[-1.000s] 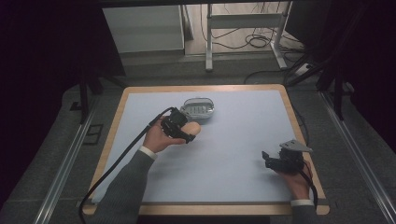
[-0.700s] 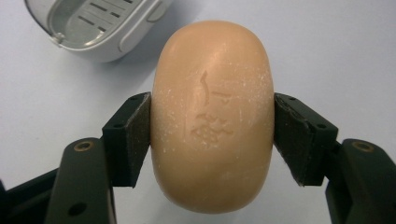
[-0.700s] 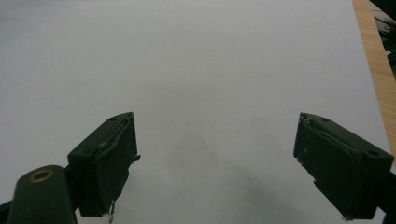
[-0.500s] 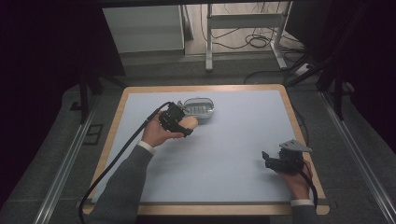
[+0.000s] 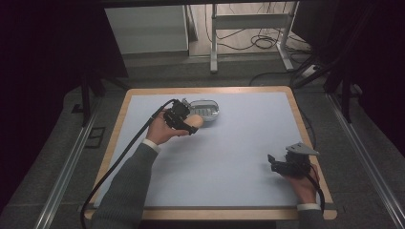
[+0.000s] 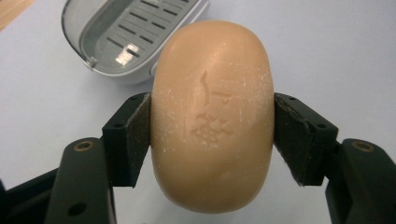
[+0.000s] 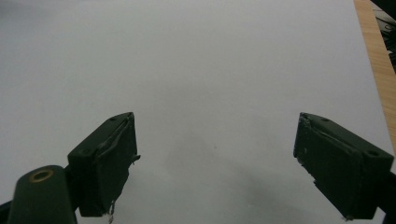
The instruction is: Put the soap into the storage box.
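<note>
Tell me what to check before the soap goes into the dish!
1. Left gripper holds the soap tight, pads on both sides: ok.
2. Soap dish is open and has nothing in it: ok.
3. Soap is right over the dish: not ok, it is beside the near rim.
4. Dish sits flat on the table: ok.
5. Right gripper is out of the way, jaws open, far from the dish: ok.
6. Soap slippery or wet: cannot tell.

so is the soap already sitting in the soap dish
No, the soap is clamped between the left gripper pads, short of the soap dish, whose slotted tray lies bare.
</note>
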The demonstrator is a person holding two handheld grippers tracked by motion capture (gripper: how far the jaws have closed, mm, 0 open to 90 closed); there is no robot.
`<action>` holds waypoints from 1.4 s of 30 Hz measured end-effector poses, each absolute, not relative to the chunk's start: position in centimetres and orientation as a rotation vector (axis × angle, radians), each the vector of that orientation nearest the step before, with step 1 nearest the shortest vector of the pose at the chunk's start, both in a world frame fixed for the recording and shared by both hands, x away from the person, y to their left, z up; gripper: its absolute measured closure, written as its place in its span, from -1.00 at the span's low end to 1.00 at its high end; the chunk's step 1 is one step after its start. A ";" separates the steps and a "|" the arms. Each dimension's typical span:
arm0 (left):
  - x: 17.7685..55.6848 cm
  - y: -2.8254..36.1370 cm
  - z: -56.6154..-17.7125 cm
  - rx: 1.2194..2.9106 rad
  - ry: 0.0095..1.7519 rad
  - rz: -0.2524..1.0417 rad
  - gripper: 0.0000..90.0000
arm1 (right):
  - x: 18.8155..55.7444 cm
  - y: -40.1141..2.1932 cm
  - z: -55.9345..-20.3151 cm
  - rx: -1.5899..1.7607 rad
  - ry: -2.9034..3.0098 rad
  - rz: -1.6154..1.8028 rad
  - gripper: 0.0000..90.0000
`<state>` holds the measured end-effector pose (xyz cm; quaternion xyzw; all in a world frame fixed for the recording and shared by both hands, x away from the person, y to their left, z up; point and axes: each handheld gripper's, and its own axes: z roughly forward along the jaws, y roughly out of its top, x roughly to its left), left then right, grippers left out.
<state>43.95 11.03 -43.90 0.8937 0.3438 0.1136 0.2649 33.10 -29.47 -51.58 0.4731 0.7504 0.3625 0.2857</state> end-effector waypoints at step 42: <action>49.2 10.1 -43.4 2.449 0.925 0.290 -0.27 | 33.1 -29.8 -51.4 1.273 1.995 0.977 -0.70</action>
